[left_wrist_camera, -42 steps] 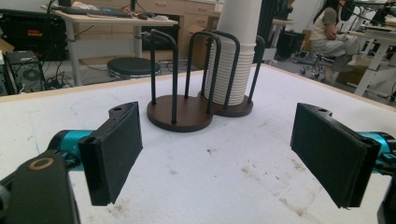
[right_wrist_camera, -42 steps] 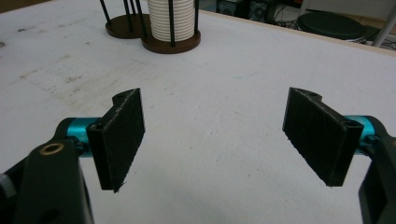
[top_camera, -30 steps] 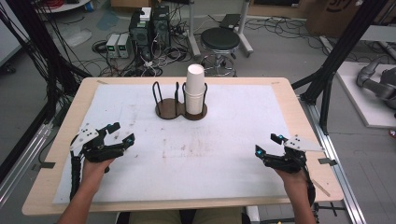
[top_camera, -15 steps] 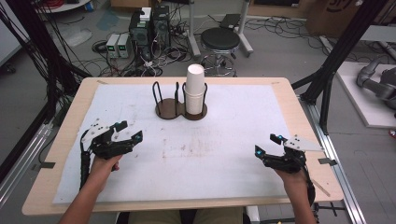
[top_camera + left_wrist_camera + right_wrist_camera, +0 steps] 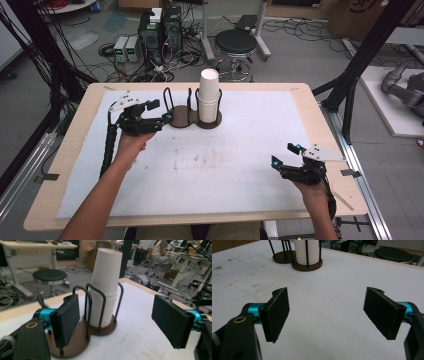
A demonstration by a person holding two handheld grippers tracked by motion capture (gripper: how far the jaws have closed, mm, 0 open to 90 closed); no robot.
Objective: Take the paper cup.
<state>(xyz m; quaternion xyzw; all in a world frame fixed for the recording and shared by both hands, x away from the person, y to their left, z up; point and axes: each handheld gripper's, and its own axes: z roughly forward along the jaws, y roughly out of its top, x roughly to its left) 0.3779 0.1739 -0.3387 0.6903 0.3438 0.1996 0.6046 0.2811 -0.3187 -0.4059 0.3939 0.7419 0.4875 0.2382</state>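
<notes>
Covering most of the wooden table [image 5: 75,165], a white mat [image 5: 240,165] bears a brown two-ring cup holder [image 5: 186,119] near its far edge, with a stack of white paper cups [image 5: 209,96] upright in its right-hand ring. Just beside the holder's empty ring, the left gripper [image 5: 159,112] has just been opening its jaws, nothing between them. Well apart, the right gripper [image 5: 284,155] rests near the table's right edge, jaws spread and empty.

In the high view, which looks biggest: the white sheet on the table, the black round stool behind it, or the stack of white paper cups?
1. White sheet, by far.
2. Black round stool.
3. Stack of white paper cups, though the stool stands farther from the camera, so these two are close.
</notes>
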